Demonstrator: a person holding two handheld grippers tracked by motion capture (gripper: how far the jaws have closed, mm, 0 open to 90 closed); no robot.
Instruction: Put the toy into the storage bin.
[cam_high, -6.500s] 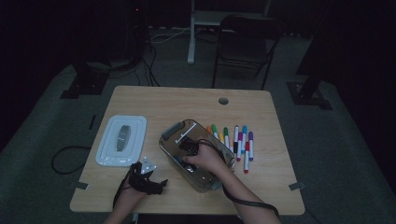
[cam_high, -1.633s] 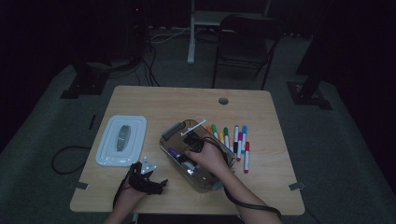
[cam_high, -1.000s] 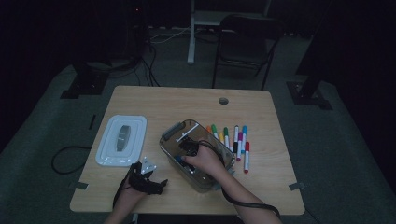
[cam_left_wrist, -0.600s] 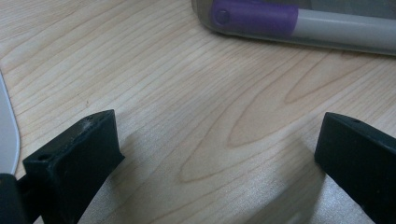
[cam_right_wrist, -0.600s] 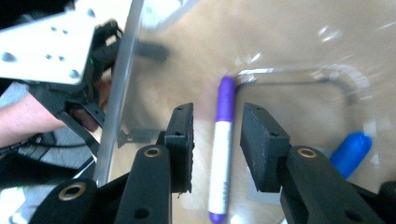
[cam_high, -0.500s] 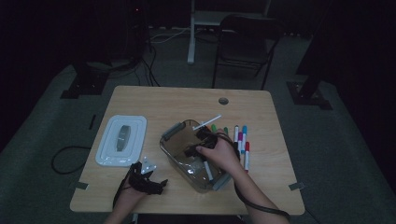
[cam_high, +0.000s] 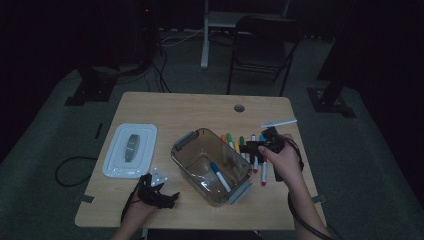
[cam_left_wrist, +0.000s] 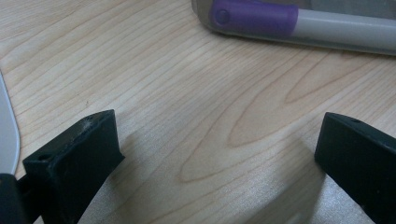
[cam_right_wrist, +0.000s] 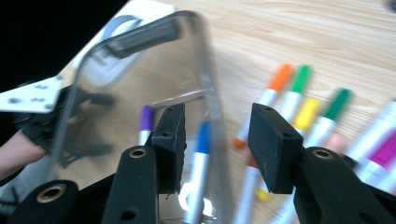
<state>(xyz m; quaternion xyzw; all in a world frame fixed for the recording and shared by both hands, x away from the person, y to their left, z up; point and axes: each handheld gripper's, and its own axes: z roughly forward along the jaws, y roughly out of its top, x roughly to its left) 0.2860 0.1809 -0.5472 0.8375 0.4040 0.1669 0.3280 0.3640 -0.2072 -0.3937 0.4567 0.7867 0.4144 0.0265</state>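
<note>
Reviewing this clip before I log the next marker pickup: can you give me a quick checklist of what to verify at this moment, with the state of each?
1. Right gripper empty: ok. Its jaws have just been opening, with nothing between them.
2. Blue marker inside the clear bin: ok; a purple marker lies in there too.
3. Loose markers within reach on the table, right of the bin: ok.
4. Left gripper open and empty, low over bare wood: ok.
5. Bin lid off, lying to the bin's left: ok.
6. Right gripper lined up on one marker: cannot tell; its view is blurred.
</note>
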